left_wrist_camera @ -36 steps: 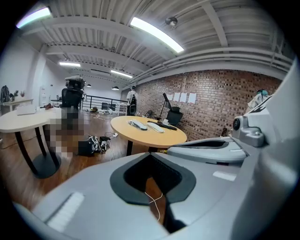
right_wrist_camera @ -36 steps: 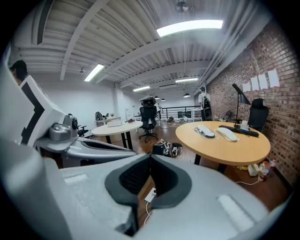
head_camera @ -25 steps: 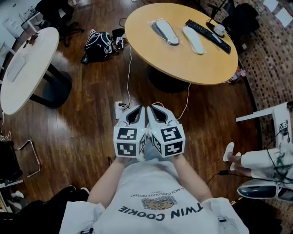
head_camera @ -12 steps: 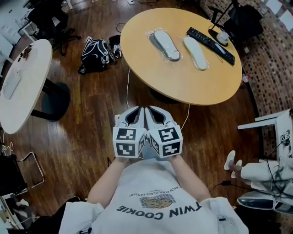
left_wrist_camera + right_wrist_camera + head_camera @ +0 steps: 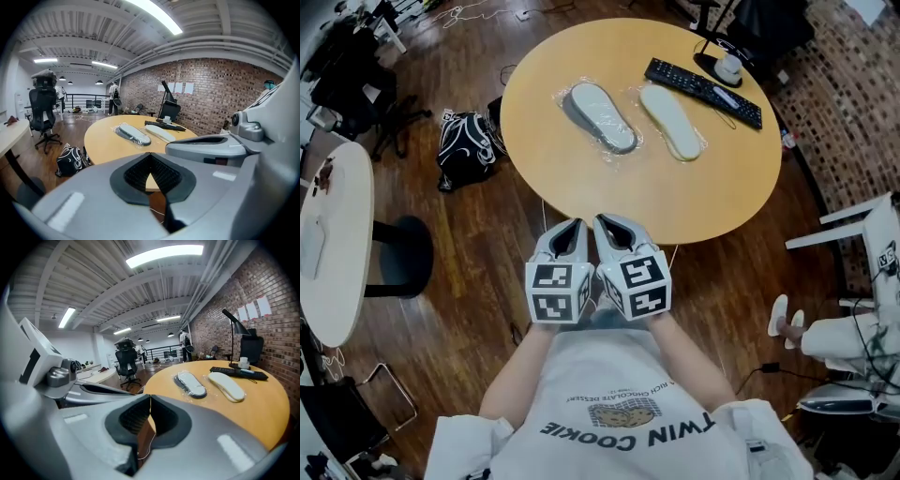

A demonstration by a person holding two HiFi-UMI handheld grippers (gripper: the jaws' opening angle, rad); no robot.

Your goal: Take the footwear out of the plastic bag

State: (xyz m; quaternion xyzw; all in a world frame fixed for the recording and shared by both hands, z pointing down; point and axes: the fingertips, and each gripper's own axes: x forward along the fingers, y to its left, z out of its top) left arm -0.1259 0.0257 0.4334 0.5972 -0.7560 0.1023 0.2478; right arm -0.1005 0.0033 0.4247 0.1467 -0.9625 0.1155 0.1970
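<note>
From the head view, nothing of the job has started. The grey footwear (image 5: 602,117) lies sealed in its plastic bag (image 5: 562,94) on the round table (image 5: 581,187), with a cream piece (image 5: 671,122) just beside it, also under clear wrap as far as I can see. A black keyboard (image 5: 703,80) sits beyond them. The left gripper (image 5: 571,226) and right gripper (image 5: 610,223) are held side by side close to the person's chest, short of the table edge and well apart from the bags. Both pieces have their long axes running from far-left to near-right, roughly parallel. I cannot tell which end is the toe.

In the left gripper view the jaws are pressed together at the tips with nothing between them (only table and floor show through the gap lower down). The grey footwear (image 5: 133,133) lies flat on the table ahead, its length slanting away to the left.

The right gripper view shows the same thing: jaws clenched and empty. The grey footwear (image 5: 191,383) and the cream piece (image 5: 227,386) lie ahead and to the right, pointing lengthwise roughly away from this camera.

I'd judge everything is left to do: reach in, open the jaws, pin the bag and draw the footwear out along its length.
</note>
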